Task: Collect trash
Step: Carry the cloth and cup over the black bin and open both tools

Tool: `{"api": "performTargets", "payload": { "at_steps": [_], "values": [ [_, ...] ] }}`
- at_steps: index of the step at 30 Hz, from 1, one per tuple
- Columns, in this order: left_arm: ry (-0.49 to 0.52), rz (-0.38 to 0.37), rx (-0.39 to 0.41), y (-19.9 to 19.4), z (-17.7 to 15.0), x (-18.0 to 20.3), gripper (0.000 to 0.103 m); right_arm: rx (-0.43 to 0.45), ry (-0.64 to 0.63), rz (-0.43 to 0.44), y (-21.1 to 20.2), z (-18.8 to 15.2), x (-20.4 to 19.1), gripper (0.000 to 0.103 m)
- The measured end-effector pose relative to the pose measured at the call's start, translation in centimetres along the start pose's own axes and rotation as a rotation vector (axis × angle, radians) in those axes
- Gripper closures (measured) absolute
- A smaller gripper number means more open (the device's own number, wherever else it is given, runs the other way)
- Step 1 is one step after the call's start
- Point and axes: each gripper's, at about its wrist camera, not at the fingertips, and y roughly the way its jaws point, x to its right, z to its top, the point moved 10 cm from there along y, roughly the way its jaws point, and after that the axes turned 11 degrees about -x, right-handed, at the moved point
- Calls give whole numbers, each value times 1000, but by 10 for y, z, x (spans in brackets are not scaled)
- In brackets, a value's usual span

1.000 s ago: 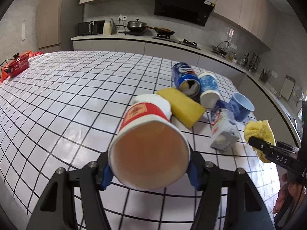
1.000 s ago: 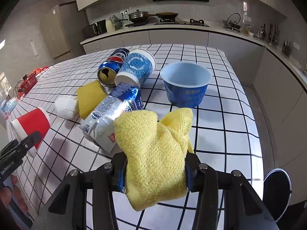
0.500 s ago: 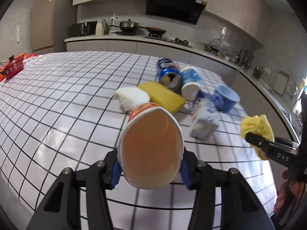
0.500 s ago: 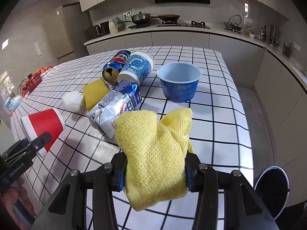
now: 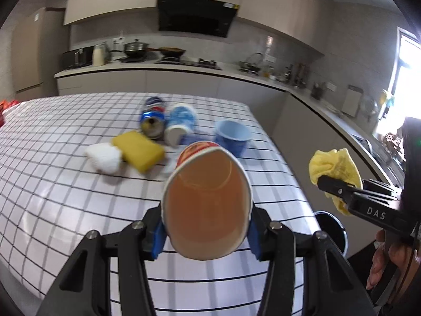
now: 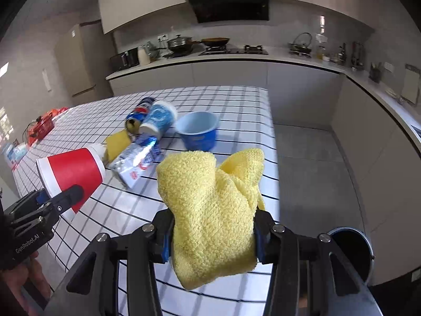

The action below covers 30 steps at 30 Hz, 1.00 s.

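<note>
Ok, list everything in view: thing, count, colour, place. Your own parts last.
paper cup: 1, red and white, held off the table in the left tongs
cloth: 1, yellow, held in the right tongs
drink can: 1, blue, lying on the table, open end toward the camera
tub: 1, blue and white, lying beside the can
bowl: 1, blue, upright on the table
sponge: 1, yellow, on the table
wad: 1, white, touching the sponge
carton: 1, silver and blue, lying flat
table: 1, white with black grid
bin: 1, dark, on the floor past the table's corner
left tongs: shut on the cup
right tongs: shut on the cloth
</note>
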Motion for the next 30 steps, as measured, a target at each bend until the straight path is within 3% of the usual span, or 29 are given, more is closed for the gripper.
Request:
{"api": "performTargets", "payload": {
  "at_steps": [16,30],
  "values": [
    [194,-158,-59,29,-12,172,52,19,168,-124,-74,-65,170,55],
    [320,-242,-189,78,-59,298,52,-74,209,-155,-80,-148,290,55]
  ]
}}
